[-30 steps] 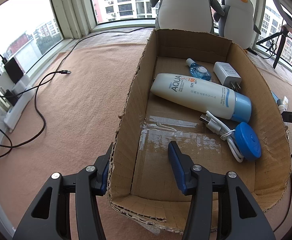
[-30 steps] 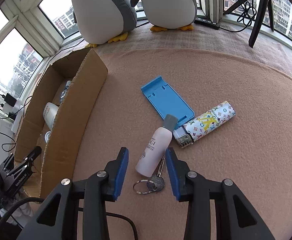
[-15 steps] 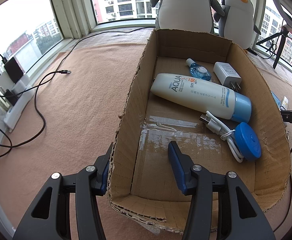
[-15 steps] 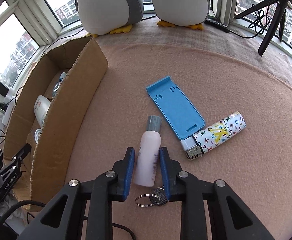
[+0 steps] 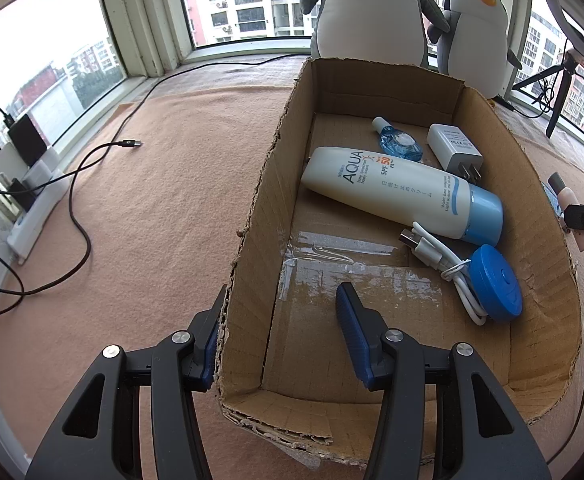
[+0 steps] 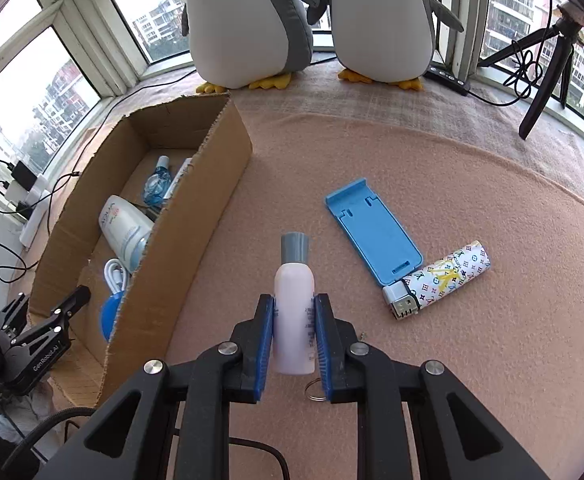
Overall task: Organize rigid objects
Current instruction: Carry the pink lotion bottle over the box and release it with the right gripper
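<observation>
1. Clearly, the right gripper (image 6: 293, 330) is clamped on the bottle (image 6: 294, 308); both blue pads press its sides low on the body, so the grey cap points far, away from the tool.
2. That low, side-on hold probably keeps the bottle from pivoting while it is carried to the box (image 6: 180, 240).
3. A key ring (image 6: 315, 394) shows just below the bottle's base, partly hidden by the right finger; whether it is attached to the bottle I cannot tell.
4. The left gripper (image 5: 280, 332) pinches the box's left wall: 1 finger sits outside, the other inside, narrowed onto the cardboard. This likely steadies the light box so it does not slide when things drop in.
5. Inside the box lie a sunscreen tube (image 5: 396, 188), a small blue bottle (image 5: 398, 144), a charger (image 5: 454, 152), a white cable (image 5: 448, 264) and a blue disc (image 5: 496, 290), all toward the far and right side, leaving the near floor bare for more.
6. Still on the mat, right of the box, are a blue stand (image 6: 374, 236) and a lighter (image 6: 440, 280), touching at 1 corner; they seem next in line.
</observation>
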Tool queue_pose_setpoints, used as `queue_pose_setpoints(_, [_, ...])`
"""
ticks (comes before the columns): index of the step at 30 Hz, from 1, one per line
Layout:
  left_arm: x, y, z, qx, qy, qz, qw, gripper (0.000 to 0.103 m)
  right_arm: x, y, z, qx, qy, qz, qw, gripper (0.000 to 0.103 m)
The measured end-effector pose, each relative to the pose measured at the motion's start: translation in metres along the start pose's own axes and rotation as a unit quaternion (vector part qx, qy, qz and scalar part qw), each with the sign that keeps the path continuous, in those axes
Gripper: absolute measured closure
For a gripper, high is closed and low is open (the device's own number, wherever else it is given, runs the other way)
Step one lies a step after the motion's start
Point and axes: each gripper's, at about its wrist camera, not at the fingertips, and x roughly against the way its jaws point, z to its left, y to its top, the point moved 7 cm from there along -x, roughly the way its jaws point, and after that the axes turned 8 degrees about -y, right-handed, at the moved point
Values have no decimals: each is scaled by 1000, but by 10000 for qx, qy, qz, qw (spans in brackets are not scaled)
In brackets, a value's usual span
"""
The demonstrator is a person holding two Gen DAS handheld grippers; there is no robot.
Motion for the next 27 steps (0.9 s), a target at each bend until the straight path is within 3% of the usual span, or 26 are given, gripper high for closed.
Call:
queue_pose_setpoints(7, [0, 0, 0, 0, -1, -1, 10000, 53, 36, 8, 53, 412, 487, -278, 9976, 85])
queue_pose_setpoints(15, [0, 0, 0, 14, -5, -6, 10000, 53, 43, -13, 109, 952, 837, -196, 9917, 85])
queue_pose_setpoints(27, [0, 0, 0, 13, -7, -7, 10000, 53, 32, -38, 132, 1178, 942, 17, 9886, 85])
